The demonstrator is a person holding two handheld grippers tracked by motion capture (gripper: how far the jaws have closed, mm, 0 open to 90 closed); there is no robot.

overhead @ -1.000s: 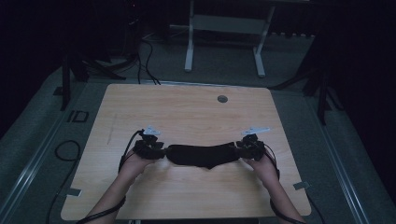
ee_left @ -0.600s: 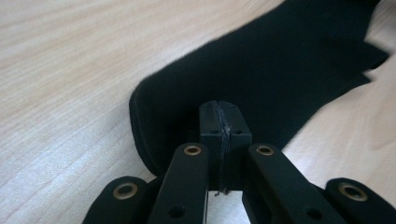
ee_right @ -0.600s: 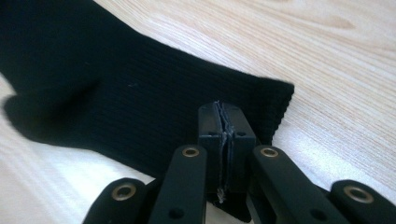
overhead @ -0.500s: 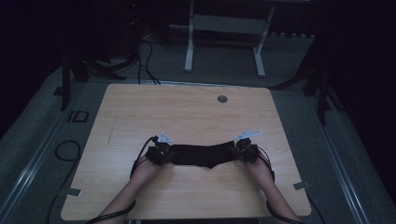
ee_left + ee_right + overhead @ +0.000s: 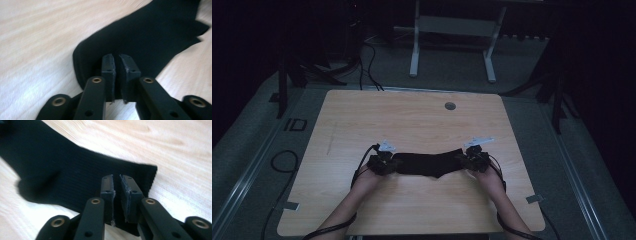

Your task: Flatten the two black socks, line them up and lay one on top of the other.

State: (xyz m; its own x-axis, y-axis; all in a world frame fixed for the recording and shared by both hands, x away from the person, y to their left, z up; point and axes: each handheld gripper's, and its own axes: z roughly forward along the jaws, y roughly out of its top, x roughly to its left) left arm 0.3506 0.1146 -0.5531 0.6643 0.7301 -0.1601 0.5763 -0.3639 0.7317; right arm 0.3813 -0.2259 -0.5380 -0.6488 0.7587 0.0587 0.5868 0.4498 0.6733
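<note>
A black sock (image 5: 428, 164) lies stretched flat across the lower middle of the high view, on the pale wooden worktop (image 5: 412, 125), running from left to right between the two hands. The left tool (image 5: 382, 162) sits at the sock's left end and the right tool (image 5: 475, 157) at its right end, each with the person's hand behind it and forearms coming up from the bottom edge of the frame.

In the left gripper view the left tool (image 5: 117, 67) points at the rounded toe end of the sock (image 5: 155, 37), which fills the upper right of the frame. Its jaws stand almost together, with a narrow slit between the pads, and they have just been opening a little. The pads sit over the edge of the fabric, but whether any cloth is pinched in the slit cannot be told (black on black there).

In the right gripper view the right tool (image 5: 117, 187) meets the ribbed cuff end of the sock (image 5: 62, 167), which runs from the upper left of the frame down to the centre. Its jaws are likewise nearly closed, a thin gap showing, and have just been opening slightly. The cuff's edge lies right at the pads; a real grip on it cannot be made out.

A small round grey grommet (image 5: 450, 106) sits in the worktop towards the top of the high view, well apart from the sock.
</note>
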